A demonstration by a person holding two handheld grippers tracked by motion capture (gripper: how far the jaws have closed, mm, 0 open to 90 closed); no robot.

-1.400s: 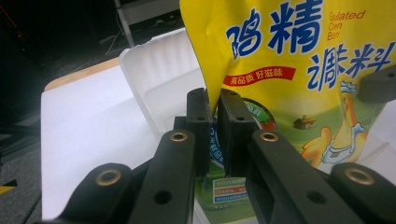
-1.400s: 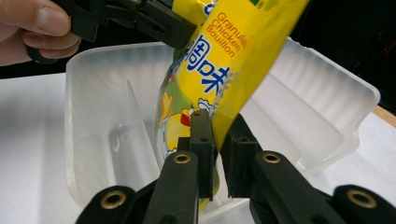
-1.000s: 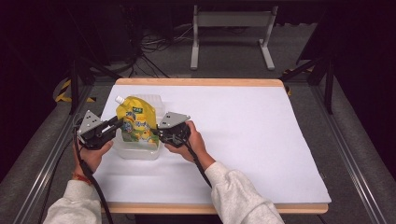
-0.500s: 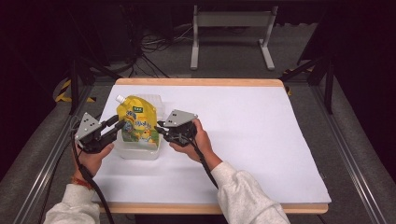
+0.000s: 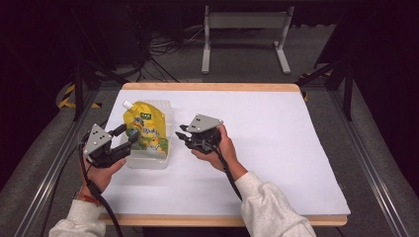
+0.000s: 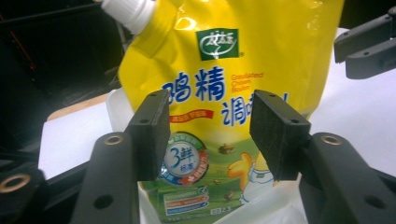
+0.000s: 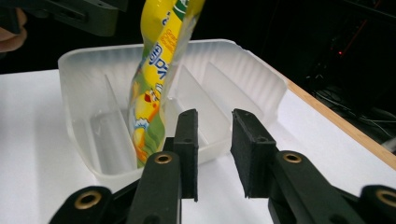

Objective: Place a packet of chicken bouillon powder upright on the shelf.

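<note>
One pouch: glossy yellow spouted seasoning pouch (image 6: 224, 93) with white screw cap (image 6: 128, 13), standing in the tray, just ahead of the left tool.
One tray: translucent ribbed plastic tray (image 7: 243, 79) on white worktop (image 5: 276, 148).
Left tool (image 5: 126, 137): jaws wide apart, holding nothing.
Right tool (image 5: 181, 136): jaws parted, empty, beside the tray.

Overhead forward-down table (image 5: 296, 148) view; two close tongs-mounted views, both sharing yellow pouch (image 6: 243, 70).

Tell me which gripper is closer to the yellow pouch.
The left gripper: its open jaws reach the yellow pouch in the clear tray, while the right gripper sits clear beside it.
</note>
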